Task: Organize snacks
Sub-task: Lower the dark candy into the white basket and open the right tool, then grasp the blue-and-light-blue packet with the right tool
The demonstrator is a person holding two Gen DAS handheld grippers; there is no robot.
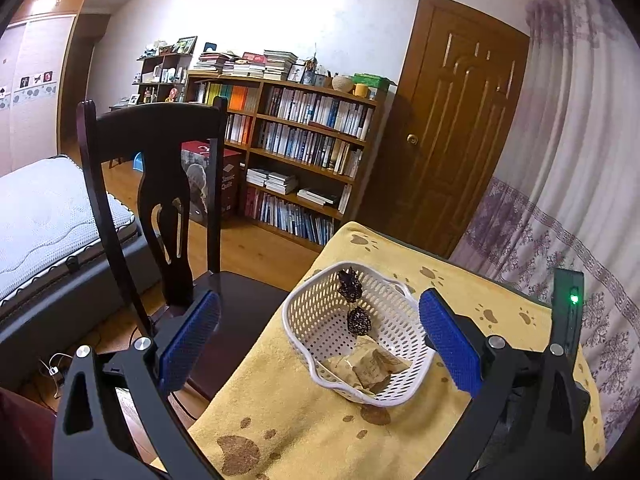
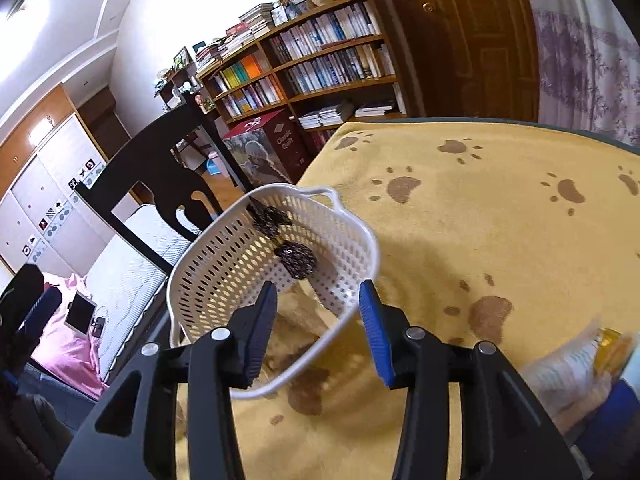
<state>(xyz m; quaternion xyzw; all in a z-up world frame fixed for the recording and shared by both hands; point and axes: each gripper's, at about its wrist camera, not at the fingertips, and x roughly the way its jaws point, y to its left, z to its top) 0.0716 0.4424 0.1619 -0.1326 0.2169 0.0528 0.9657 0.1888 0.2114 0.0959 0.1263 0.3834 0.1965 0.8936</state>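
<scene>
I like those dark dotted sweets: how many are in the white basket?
2. One dark dotted sweet leans against the far wall of the white basket; the other lies nearer the middle, above the tan packets. More could be hidden beneath those.

Materials and Surface Finishes

The basket (image 1: 320,312) is seen as white perforated plastic with a slight sheen. A yellow cloth (image 1: 280,412), soft and matt with brown paw prints, is spread over the table. Crinkled tan wrappers (image 1: 370,368) are seen at 5 o'clock within the basket. Blue textured pads (image 2: 374,332) are carried on matt black plastic arms with shiny metal pins. The chair (image 1: 160,168) is dark glossy wood.
</scene>
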